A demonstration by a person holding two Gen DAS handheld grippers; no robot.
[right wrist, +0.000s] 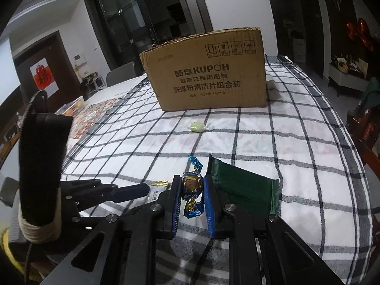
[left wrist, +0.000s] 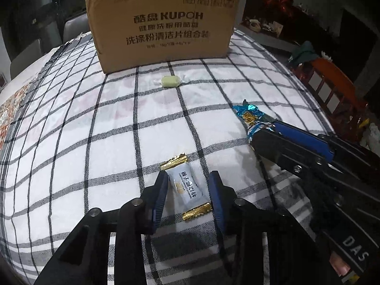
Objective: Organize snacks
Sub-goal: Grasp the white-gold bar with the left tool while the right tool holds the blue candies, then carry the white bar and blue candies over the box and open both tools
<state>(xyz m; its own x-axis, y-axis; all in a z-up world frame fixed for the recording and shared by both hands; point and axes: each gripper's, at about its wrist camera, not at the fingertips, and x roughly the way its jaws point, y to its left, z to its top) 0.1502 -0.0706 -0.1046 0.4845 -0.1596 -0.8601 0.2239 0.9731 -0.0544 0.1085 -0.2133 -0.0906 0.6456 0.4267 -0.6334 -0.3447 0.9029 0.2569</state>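
The left gripper (left wrist: 188, 185) straddles a small white sachet with crimped gold ends (left wrist: 184, 191), which lies flat on the white cloth with a black check (left wrist: 95, 118). Its blue fingers (left wrist: 160, 194) stand narrow either side of the packet; the left one looks to touch the packet's edge, while a gap shows at the right one. The sachet's long axis runs slantwise across the gap, one gold end poking out ahead, the other back toward the right finger. So the pinch probably falls across its short width. Its dark print is too small to read.

Ahead of both grippers, near the box, a pale green sweet in clear wrap (left wrist: 170, 81) rests in front of the brown cardboard box (left wrist: 163, 23), marked "KUPOH" amid Chinese characters and handling symbols.

The right gripper (right wrist: 192, 190) is clamped on a blue-and-gold foil-wrapped candy (right wrist: 192, 184), held lengthwise. Just right of it lies a dark green flat pouch (right wrist: 247, 194).
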